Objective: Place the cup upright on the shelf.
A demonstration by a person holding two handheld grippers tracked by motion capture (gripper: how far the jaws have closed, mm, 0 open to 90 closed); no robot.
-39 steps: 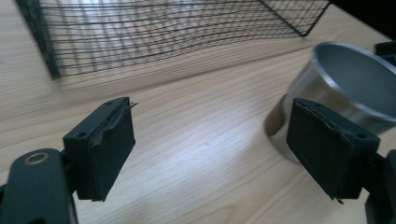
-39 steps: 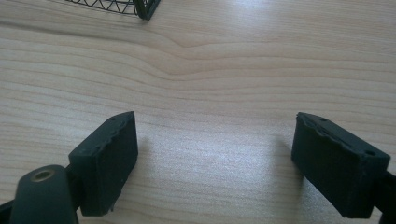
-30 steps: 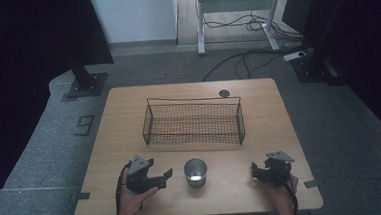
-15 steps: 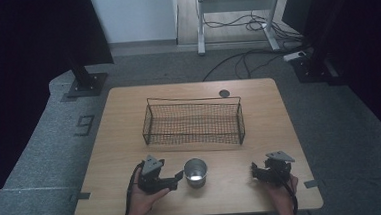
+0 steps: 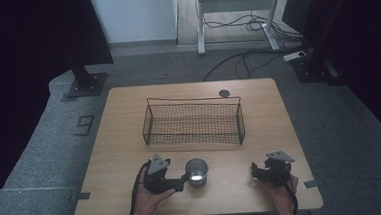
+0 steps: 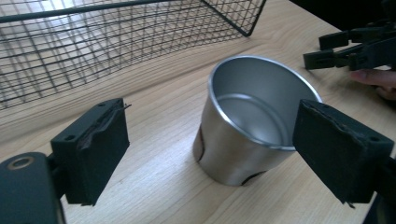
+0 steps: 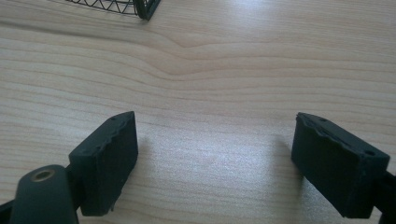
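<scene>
Wire basket [image 5: 193,123] just beyond steel cup [image 5: 197,171], table [image 5: 258,96] otherwise bare.

Cup [image 5: 197,170]: plain metal, empty — upright, mouth up
Place: near front edge of tabletop [image 5: 130,141] — just before the wire basket [image 5: 193,121]

The left hand-held gripper [image 5: 185,178] has slid right along the near edge of the worktop [image 5: 130,141], from well left of the steel cup [image 5: 197,171] to right up against it. Its jaws have just been opening and now stand apart, the cup between them with neither pad pressing.
</scene>
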